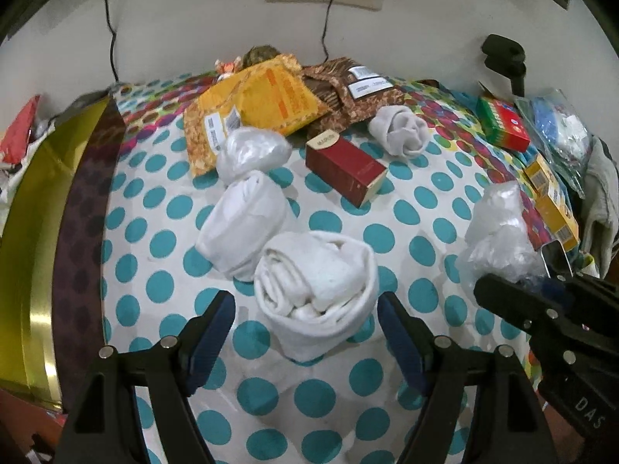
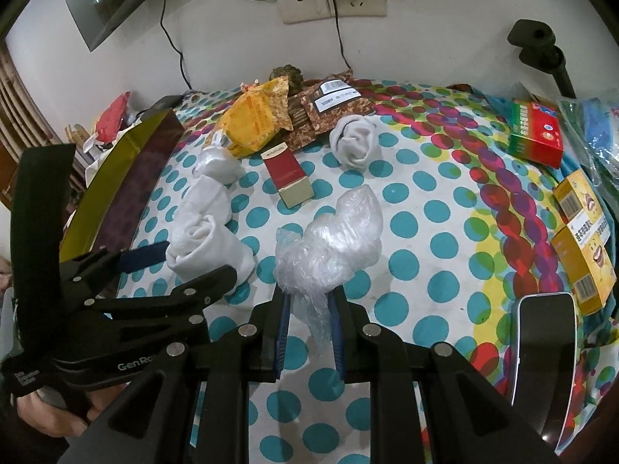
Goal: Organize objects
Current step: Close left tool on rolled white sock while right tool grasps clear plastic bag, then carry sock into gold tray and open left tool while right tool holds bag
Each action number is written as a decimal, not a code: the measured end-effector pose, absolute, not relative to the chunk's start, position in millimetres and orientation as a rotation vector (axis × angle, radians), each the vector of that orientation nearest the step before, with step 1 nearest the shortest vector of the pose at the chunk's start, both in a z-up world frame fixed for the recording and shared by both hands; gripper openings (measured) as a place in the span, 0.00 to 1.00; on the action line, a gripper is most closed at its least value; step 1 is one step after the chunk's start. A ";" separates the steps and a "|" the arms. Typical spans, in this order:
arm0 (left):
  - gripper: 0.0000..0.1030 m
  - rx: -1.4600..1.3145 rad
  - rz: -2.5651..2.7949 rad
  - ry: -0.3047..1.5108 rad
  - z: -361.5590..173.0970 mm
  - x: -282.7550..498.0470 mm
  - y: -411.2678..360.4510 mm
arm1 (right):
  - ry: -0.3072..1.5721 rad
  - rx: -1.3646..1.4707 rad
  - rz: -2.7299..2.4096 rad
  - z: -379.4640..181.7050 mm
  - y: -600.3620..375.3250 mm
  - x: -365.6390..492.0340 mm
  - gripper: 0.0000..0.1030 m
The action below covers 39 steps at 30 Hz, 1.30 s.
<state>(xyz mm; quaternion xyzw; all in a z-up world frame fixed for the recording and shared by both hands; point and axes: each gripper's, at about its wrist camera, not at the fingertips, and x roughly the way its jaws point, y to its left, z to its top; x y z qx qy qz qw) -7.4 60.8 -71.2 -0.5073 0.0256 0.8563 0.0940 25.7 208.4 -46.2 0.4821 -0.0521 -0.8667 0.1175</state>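
With my left gripper (image 1: pixel 307 328) tilted down over the polka-dot cloth (image 1: pixel 418 208) on the tabletop, its blue-padded fingers (image 1: pixel 211 332) stand wide apart on either side of the nearest rolled white sock bundle (image 1: pixel 315 290), and neither pad touches it. That bundle lies on the cloth with its open rolled end towards me. Just behind it and to the left lies a second white bundle (image 1: pixel 243 224), touching a third, shinier white wad (image 1: pixel 251 152) that rests against the yellow snack packet (image 1: pixel 255 108). A fourth white roll (image 1: pixel 398 129) sits further back, beside the brown packets (image 1: pixel 348 92). The dark red box (image 1: pixel 344 166) lies on its side between these rolls.

My right gripper (image 2: pixel 309 309) has its fingers (image 2: pixel 280 328) closed on the tail of a crumpled clear plastic bag (image 2: pixel 332 239), whose bulk bulges out ahead of the fingertips over the cloth. From that side I see my left gripper's fingers flanking the sock bundle (image 2: pixel 205 247).

At the right edge of the cloth lie a red-and-green box (image 2: pixel 536 139), two yellow boxes (image 2: pixel 582 232) and a dark phone (image 2: pixel 541 352). A gold-lined tray (image 1: pixel 46 208) sits along the left edge.
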 end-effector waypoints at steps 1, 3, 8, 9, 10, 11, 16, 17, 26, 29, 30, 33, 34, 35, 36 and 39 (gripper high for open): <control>0.58 -1.499 2.538 0.088 -70.6 -6.9 62.0 | -0.148 1.411 -2.538 -45.7 207.4 26.4 0.18; 0.41 -1.489 2.532 0.084 -69.2 -5.6 62.1 | -0.147 1.415 -2.540 -45.3 206.1 27.0 0.17; 0.37 -1.493 2.520 0.053 -66.5 -4.8 59.2 | -0.130 1.410 -2.543 -43.1 202.8 29.2 0.17; 0.37 -1.489 2.516 0.050 -66.0 -4.2 58.5 | -0.129 1.411 -2.544 -42.7 201.3 30.0 0.17; 0.37 -1.486 2.517 0.045 -65.3 -3.4 57.9 | -0.135 1.409 -2.548 -42.6 201.8 30.0 0.17; 0.37 -1.484 2.517 0.044 -64.5 -1.9 57.1 | -0.131 1.410 -2.547 -42.4 200.6 30.3 0.17; 0.36 -1.458 2.533 0.058 -57.5 7.2 52.1 | -0.129 1.405 -2.547 -40.3 198.9 34.3 0.17; 0.36 -1.446 2.544 0.063 -55.1 9.5 50.6 | -0.124 1.405 -2.550 -39.6 197.3 35.2 0.17; 0.36 -1.412 2.596 0.056 -35.6 23.4 24.3 | -0.093 1.403 -2.554 -35.3 181.9 40.7 0.17; 0.36 -1.385 2.621 0.044 -22.6 25.0 10.2 | -0.083 1.406 -2.553 -34.7 177.7 40.9 0.18; 0.36 -1.369 2.635 0.037 -15.9 24.2 2.7 | -0.083 1.406 -2.555 -34.4 177.3 41.1 0.18; 0.36 -1.341 2.688 0.005 2.0 14.9 -25.2 | -0.079 1.407 -2.561 -33.5 176.0 40.7 0.18; 0.36 -1.334 2.714 0.001 7.7 10.3 -35.6 | -0.079 1.407 -2.565 -33.0 175.7 40.4 0.18; 0.36 -1.327 2.760 0.006 14.9 2.6 -50.6 | -0.080 1.409 -2.566 -32.7 175.4 40.0 0.18; 0.36 -1.322 2.787 0.004 19.5 -2.6 -61.0 | -0.080 1.407 -2.566 -32.6 175.5 40.1 0.18; 0.37 -1.316 2.878 -0.018 31.4 -23.3 -97.4 | -0.073 1.416 -2.570 -33.3 175.0 38.2 0.18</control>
